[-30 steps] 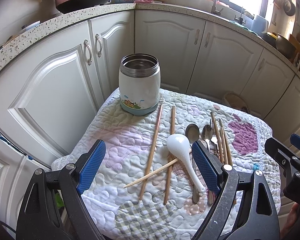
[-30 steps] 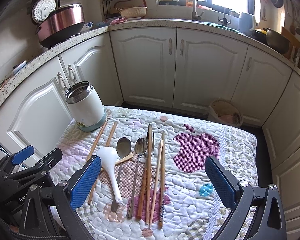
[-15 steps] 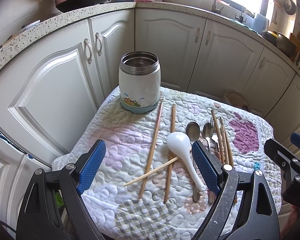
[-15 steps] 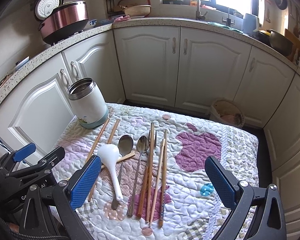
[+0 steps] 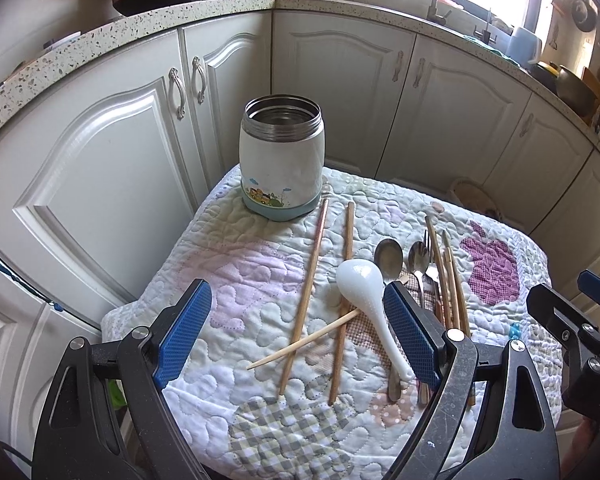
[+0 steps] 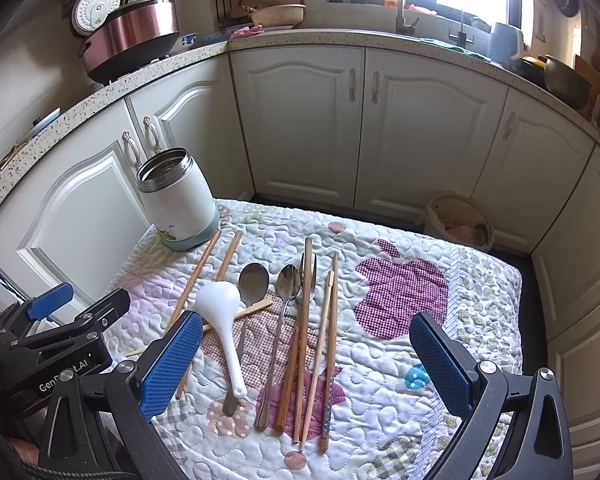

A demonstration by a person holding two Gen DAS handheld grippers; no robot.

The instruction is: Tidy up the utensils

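I hold a two-finger claw in each hand above a quilted cloth (image 6: 380, 376) spread in front of white kitchen cabinets (image 6: 420, 128).

My left gripper (image 5: 296, 332) fills the bottom of the left wrist view. Its blue-padded fingers (image 5: 182, 334) stand wide apart with nothing between them but the cloth below. My right gripper (image 6: 306, 364) sits at the bottom of the right wrist view, likewise spread wide and holding nothing.

A white jar (image 5: 282, 160) with a steel rim and no lid stands upright at the upper centre of the left view, on the far left part of the cloth. In the right view it appears at middle left.

The utensils lie loose on the cloth, near the centre of both views. Two wooden chopsticks (image 5: 312, 292) run from just beside the jar's base toward the bottom of the frame. A paler chopstick (image 5: 304, 344) lies slantwise across them. A white ceramic spoon (image 6: 222, 316) rests over that slanted stick, bowl toward the jar. To its right lie two metal spoons (image 6: 256, 292), side by side, then a fork (image 6: 313, 276) partly covered by a bundle of more chopsticks (image 6: 324, 344), roughly parallel.

A purple apple patch (image 6: 404, 296) marks the cloth at right of centre.
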